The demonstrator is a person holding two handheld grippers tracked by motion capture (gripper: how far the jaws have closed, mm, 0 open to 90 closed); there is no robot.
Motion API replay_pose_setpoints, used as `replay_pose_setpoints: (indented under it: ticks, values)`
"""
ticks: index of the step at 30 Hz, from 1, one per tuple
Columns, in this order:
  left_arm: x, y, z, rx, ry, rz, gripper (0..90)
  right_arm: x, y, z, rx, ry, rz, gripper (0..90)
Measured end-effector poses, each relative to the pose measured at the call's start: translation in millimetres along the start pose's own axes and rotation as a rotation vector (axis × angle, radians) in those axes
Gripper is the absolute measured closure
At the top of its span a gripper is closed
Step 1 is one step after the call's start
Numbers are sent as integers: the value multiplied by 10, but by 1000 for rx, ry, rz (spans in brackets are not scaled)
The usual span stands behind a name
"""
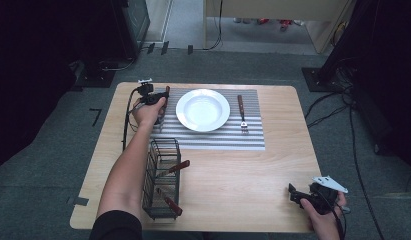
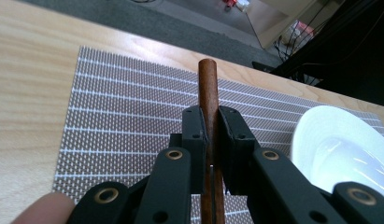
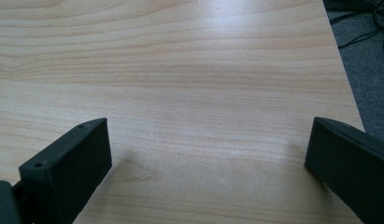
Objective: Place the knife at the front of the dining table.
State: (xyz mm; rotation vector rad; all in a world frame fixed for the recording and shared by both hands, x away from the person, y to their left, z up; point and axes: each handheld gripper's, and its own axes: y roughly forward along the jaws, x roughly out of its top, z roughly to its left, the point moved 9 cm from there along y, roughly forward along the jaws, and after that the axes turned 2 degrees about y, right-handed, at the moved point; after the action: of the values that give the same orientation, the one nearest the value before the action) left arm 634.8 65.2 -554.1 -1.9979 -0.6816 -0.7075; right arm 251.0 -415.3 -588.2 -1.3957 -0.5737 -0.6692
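The left gripper (image 2: 210, 135) clamps a wooden handle (image 2: 209, 88) over the striped placemat (image 2: 119, 116) beside the white plate (image 1: 202, 110); the right gripper (image 3: 208, 154) spreads wide above bare tabletop (image 3: 180, 70).

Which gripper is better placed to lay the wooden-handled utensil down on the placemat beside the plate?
Left. The left gripper is already shut on the wooden-handled utensil, above the placemat beside the plate. The right gripper is open, with nothing between its fingers, at the table's near right corner.
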Motion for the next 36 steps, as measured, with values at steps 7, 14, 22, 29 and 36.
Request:
replay_pose_setpoints:
  ticks: [7, 14, 22, 29, 36]
  values:
    - [-112, 94, 85, 11, -44, 47, 826, 0, -2, -1, 3, 3, -1, 2]
    - [-126, 75, 125, 2, -54, 58, 821, 0, -2, 0, 2, 3, -1, 2]
    - [-121, 66, 120, 20, -35, 47, 763, 0, -4, -1, 4, 4, -2, 2]
    - [-128, 38, 117, 53, 5, 49, 728, 1, -5, -1, 8, 7, -3, 2]
    - [-151, -15, 113, 132, 140, 68, 678, 0, -4, 0, 5, 5, -2, 2]
